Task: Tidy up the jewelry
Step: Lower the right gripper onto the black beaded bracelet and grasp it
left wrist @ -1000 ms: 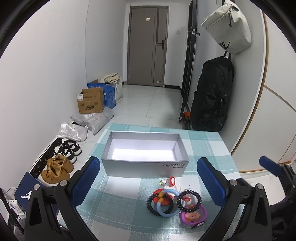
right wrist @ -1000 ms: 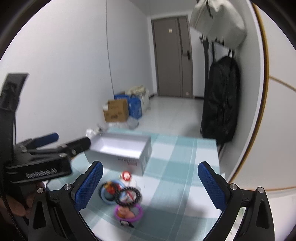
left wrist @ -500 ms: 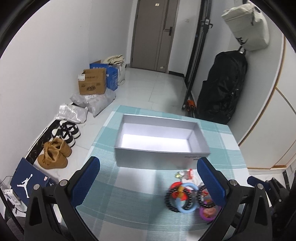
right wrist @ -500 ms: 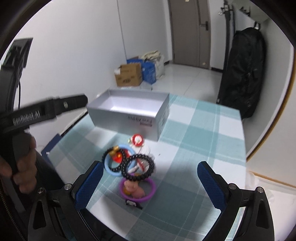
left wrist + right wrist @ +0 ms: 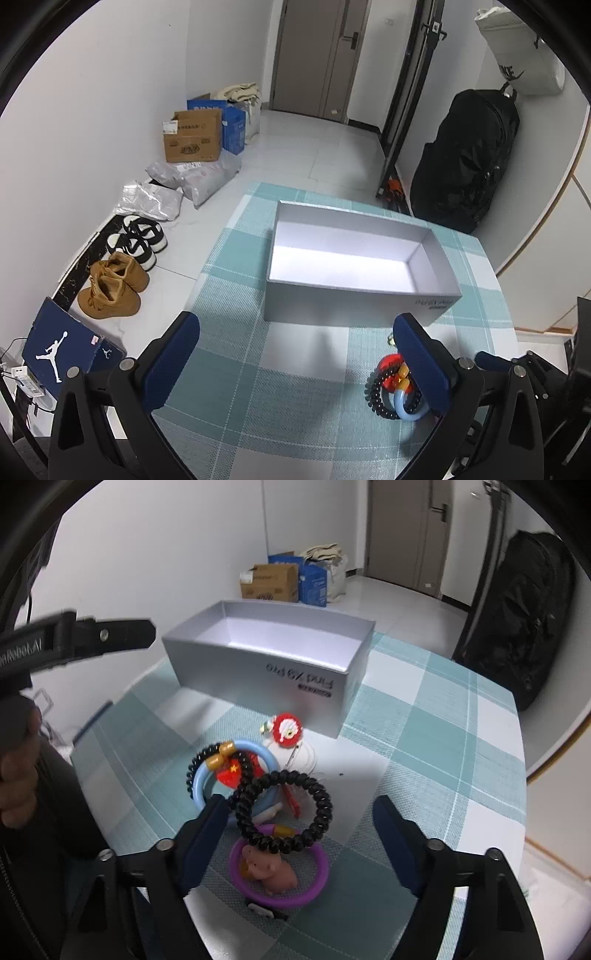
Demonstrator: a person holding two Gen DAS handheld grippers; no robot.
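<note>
With the right gripper (image 5: pixel 295 834) spread wide over the jewelry pile — black coil bracelet (image 5: pixel 284 812) at its centre, empty grey box (image 5: pixel 273 653) at 12 o'clock — pinch one strand only, while the left gripper (image 5: pixel 295 365), also spread, holds nothing.

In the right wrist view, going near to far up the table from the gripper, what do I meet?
Purple ring with pink pig → black coil band → red Santa brooch → grey box.
</note>
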